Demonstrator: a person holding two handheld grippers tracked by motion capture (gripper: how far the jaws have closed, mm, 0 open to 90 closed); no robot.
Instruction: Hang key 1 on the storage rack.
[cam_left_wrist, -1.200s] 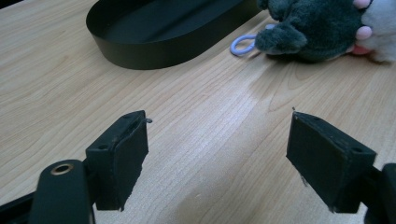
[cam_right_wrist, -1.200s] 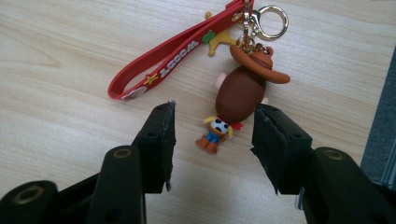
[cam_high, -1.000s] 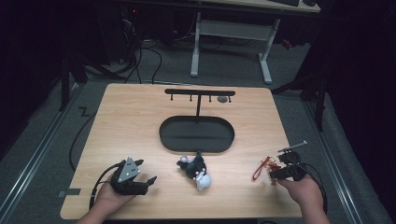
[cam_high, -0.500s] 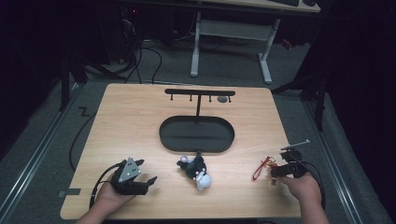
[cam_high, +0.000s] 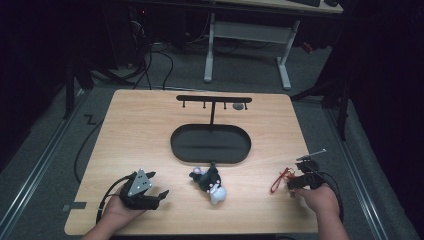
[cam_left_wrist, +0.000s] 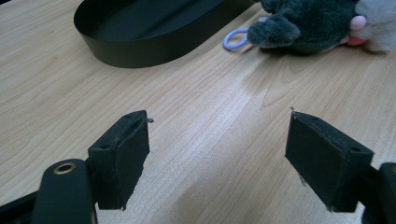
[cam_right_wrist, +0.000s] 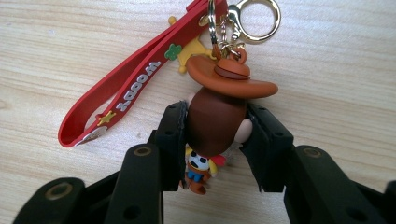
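Red strap (cam_right_wrist: 116, 93) and gold ring (cam_right_wrist: 254, 16) lie flat on the wooden table (cam_high: 140, 130), both joined to a cowboy keychain (cam_right_wrist: 217, 114). Right gripper (cam_right_wrist: 217, 135): jaws have just been closing and now clamp the figure's head, near the table's front right edge. Left gripper (cam_left_wrist: 217, 154): jaws wide apart, nothing between them, resting at front left. Plush toy (cam_high: 210, 181): dark grey and white, just in front of the black oval tray (cam_high: 211, 145); seemingly touching its rim. Black T-shaped rack (cam_high: 214, 100) rises from the tray.
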